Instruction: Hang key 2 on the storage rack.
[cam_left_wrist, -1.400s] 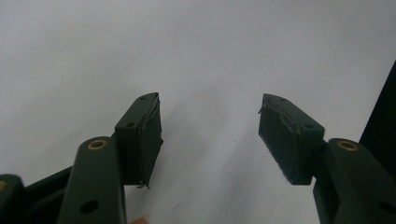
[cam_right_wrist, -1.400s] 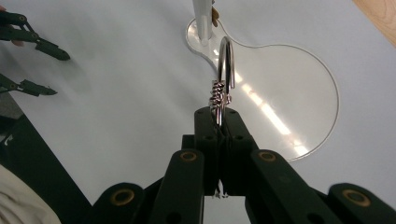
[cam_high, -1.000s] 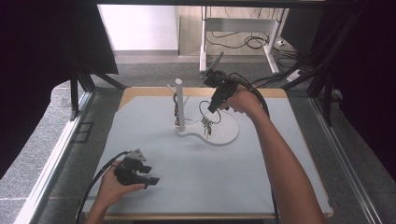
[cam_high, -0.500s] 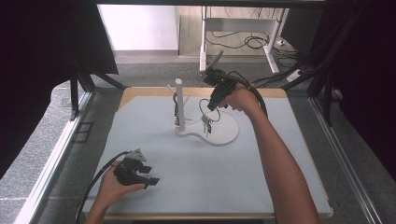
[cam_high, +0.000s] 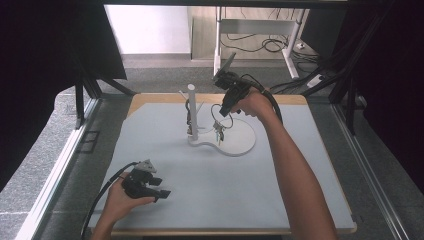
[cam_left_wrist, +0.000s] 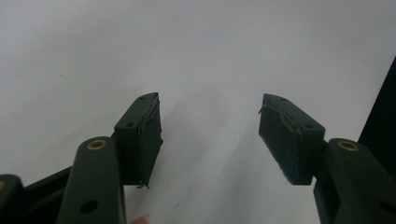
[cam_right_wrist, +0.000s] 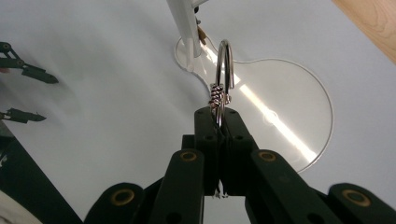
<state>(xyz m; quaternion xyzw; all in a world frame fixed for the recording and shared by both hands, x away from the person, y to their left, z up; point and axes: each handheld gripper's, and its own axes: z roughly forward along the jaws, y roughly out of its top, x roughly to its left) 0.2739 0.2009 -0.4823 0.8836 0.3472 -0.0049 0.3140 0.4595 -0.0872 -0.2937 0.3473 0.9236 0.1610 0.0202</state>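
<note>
In the high view the right gripper (cam_high: 226, 109) is held above the far middle of the grey mat (cam_high: 150, 135), clamped on a key ring (cam_high: 218, 111) whose keys (cam_high: 218, 134) dangle straight down over the clear stand base (cam_high: 240, 142), just right of the white post (cam_high: 192, 112). The ring's plane is upright, its long axis running up and down. Open mat spreads to the near side and right; the wooden table edge (cam_high: 295, 98) lies close behind. The left gripper (cam_high: 162, 192) rests near the mat's near left corner. In the left gripper view its jaws stand wide apart over bare mat. In the right gripper view the jaws pinch the ring (cam_right_wrist: 223, 74) at its wire-wrapped end, loop pointing away toward the post (cam_right_wrist: 184, 28).
</note>
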